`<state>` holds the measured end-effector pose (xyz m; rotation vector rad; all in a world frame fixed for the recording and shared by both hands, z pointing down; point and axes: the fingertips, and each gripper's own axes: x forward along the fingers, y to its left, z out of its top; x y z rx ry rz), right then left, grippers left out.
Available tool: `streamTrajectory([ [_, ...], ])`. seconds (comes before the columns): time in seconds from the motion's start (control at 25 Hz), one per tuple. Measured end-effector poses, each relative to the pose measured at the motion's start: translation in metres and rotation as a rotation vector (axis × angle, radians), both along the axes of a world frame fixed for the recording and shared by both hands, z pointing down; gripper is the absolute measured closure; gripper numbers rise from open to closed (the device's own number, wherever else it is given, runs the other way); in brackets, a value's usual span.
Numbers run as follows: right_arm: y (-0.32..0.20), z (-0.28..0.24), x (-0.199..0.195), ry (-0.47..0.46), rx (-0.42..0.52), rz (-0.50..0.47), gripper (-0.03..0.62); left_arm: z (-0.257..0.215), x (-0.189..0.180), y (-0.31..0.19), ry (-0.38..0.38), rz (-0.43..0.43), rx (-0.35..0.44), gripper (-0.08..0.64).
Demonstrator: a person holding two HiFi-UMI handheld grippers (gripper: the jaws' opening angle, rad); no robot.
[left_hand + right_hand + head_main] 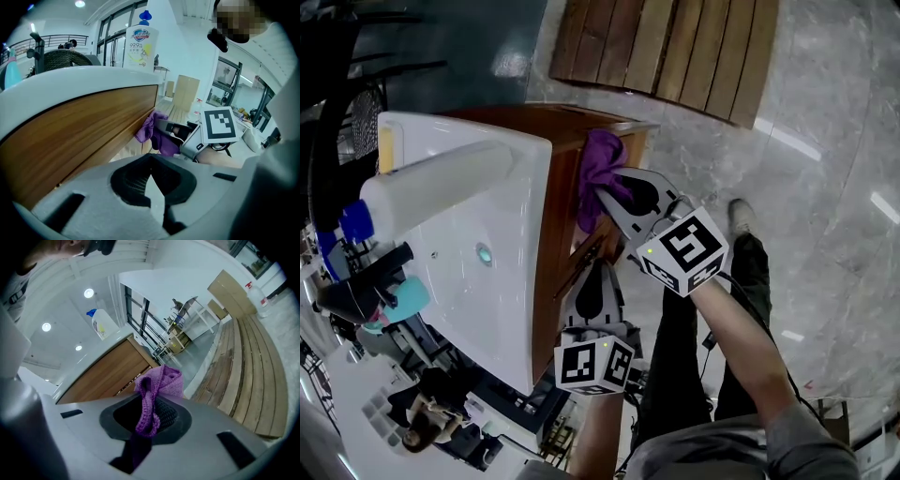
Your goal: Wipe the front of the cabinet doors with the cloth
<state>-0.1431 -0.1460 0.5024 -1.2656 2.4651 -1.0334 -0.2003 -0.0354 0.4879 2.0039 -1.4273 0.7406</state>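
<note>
Against the wooden cabinet door point(562, 223), the right gripper point(610, 193) clamps the purple cloth point(598, 167), bunched at its tips for rubbing the front. The left gripper point(598, 274) hangs just below, jaws together and empty.

A bottle point(431, 187) stands on the sink point(502, 281) atop the cabinet point(555, 234), the cloth point(598, 173) sits against the cabinet's front in the right gripper point(607, 195), with the left gripper point(597, 272) just beside it and a bench point(666, 52) on the floor point(825, 187) beyond.
</note>
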Motion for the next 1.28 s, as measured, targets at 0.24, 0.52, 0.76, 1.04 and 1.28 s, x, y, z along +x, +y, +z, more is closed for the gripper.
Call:
streamTrajectory([
  [0.24, -0.001, 0.015, -0.002, 0.016, -0.019, 0.003, 0.545, 0.004, -0.005, -0.003, -0.009, 0.006, -0.008, 0.552],
  [0.52, -0.002, 0.043, -0.005, 0.033, -0.054, 0.001, 0.545, 0.016, -0.002, -0.007, -0.002, 0.023, -0.02, 0.552],
  [0.76, 0.0, 0.071, -0.006, 0.057, -0.098, 0.004, 0.545, 0.023, 0.001, -0.007, -0.002, 0.042, -0.033, 0.552],
  [1.04, -0.001, 0.104, -0.007, 0.093, -0.14, -0.01, 0.545, 0.037, 0.003, -0.014, 0.001, 0.054, -0.041, 0.552],
  [1.28, 0.001, 0.137, -0.007, 0.118, -0.197, -0.022, 0.545, 0.048, 0.004, -0.015, -0.005, 0.07, -0.055, 0.552],
])
